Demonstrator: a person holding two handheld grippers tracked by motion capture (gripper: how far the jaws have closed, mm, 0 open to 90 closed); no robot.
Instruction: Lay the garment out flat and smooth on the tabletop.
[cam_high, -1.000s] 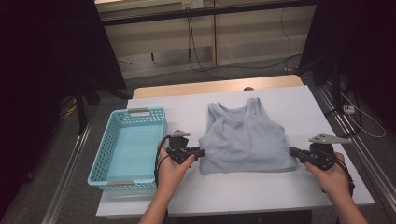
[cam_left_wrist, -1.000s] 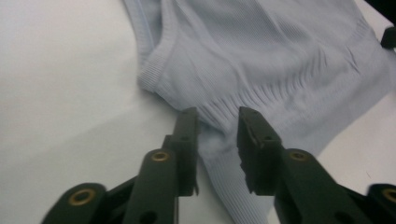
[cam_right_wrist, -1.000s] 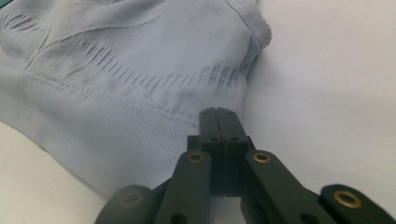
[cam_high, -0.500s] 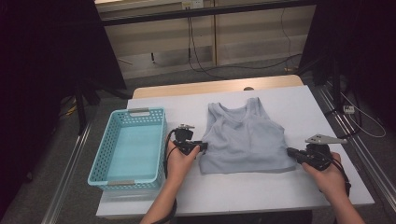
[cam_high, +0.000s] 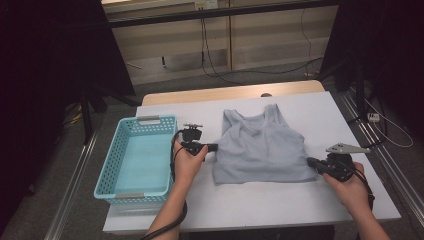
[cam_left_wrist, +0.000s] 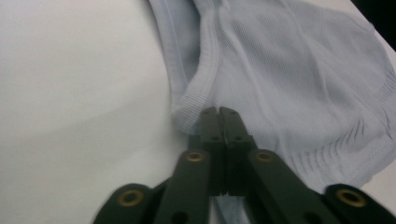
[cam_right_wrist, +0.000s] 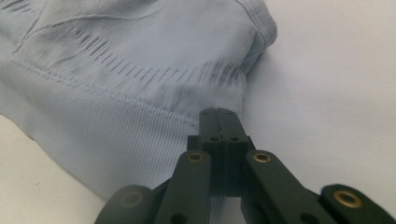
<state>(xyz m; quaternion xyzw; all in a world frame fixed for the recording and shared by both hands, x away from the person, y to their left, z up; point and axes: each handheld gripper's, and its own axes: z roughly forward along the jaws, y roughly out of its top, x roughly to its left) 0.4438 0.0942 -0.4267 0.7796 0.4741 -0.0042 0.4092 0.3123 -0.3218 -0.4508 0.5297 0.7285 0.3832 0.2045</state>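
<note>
Fabric pinched in both grippers' fingers, left gripper (cam_left_wrist: 219, 112) just closing on grey top (cam_high: 262, 150), right gripper (cam_right_wrist: 218, 113) apparently pinching hem, contact hidden.

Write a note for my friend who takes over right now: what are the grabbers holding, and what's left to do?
Left gripper: jaws have just closed, pinching the grey top at its left side edge.
Right gripper: shut on the top's right side edge.
The top lies flat on the white table; the blue basket sits beside it at the left, nothing inside.
Done: both sides gripped.
Left: probably fold or lift the top, perhaps into the basket.
</note>
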